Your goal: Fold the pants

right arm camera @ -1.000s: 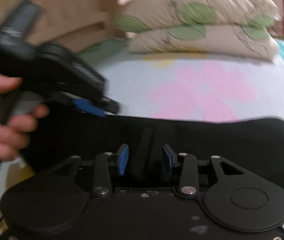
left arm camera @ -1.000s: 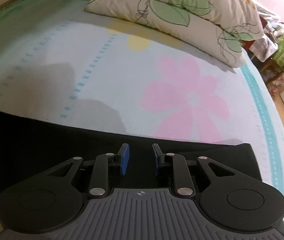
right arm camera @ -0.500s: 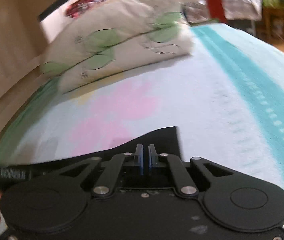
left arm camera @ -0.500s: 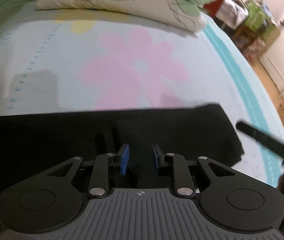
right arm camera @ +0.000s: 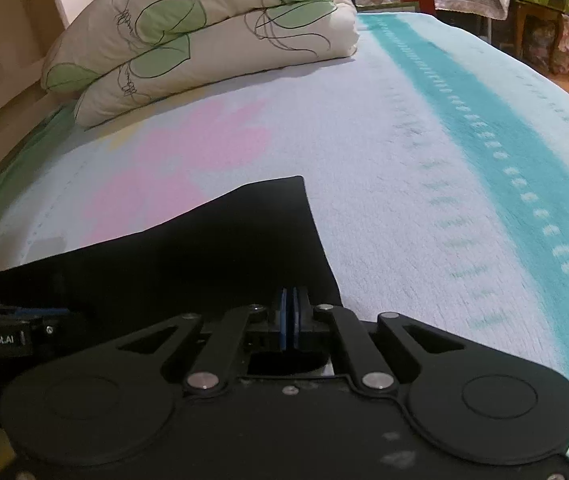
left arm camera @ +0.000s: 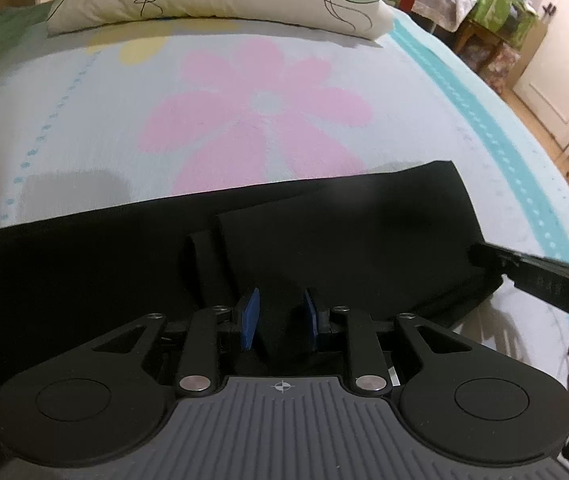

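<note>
Black pants [left arm camera: 324, 236] lie flat across the near side of the bed, with a folded flap on top near the middle. My left gripper [left arm camera: 278, 316] is open, its blue pads either side of the near edge of the cloth. My right gripper [right arm camera: 289, 320] is shut on the pants [right arm camera: 212, 248] at their right end, near the corner. The right gripper also shows in the left wrist view [left arm camera: 540, 276] at the far right. The left gripper shows at the left edge of the right wrist view [right arm camera: 8, 336].
The bedspread [left arm camera: 268, 104] is pale blue with a pink flower and a teal stripe [right arm camera: 496, 128] on the right. Two leaf-print pillows [right arm camera: 188, 48] are stacked at the head. Cluttered furniture [left arm camera: 496, 12] and a door stand beyond the right side of the bed.
My right gripper has closed on the right end of the pants and swung right. My left gripper has turned right over the pants and stays open.
</note>
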Motion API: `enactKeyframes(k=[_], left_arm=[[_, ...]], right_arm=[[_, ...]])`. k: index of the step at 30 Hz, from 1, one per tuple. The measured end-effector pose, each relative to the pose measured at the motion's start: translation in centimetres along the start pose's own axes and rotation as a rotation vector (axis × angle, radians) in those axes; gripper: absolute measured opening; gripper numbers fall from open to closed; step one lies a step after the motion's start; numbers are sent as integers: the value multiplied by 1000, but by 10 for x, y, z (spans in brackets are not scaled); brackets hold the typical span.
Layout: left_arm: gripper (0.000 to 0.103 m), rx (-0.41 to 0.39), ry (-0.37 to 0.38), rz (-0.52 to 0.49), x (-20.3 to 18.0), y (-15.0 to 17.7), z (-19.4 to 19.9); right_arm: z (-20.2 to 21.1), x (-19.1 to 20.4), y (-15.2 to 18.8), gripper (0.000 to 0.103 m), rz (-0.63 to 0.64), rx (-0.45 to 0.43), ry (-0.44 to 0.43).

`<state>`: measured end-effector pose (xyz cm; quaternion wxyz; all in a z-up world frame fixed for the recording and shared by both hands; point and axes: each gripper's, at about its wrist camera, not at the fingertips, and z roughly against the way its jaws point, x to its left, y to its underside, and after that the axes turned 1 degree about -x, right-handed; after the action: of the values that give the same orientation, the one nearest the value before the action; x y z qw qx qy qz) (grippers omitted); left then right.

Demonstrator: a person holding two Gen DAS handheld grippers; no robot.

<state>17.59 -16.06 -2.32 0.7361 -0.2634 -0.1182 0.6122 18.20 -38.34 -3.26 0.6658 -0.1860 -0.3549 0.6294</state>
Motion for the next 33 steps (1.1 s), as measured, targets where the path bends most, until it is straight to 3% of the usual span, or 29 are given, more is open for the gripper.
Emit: enactKeyframes(k=[5,10,15,23,27,33], left_arm=[[24,-6,-9,65,21,-3,13],[25,-11,-88,119,59,-12,51],[35,-3,-199,119,94,-7,87],[40,25,-304,252,154,28,125],[40,53,-313,338,177,44,129],[40,81,-313,310,178,46,124]], right_arm=[[-6,1,-4,3,51,-10,4],[14,10,-8,12,59,-78,-4],[33,35,-9,14,77,-112,-69],[46,103,9,15,186,-75,-181],[45,145,21,16,256,-54,-235],[26,192,39,16,315,19,-259]])
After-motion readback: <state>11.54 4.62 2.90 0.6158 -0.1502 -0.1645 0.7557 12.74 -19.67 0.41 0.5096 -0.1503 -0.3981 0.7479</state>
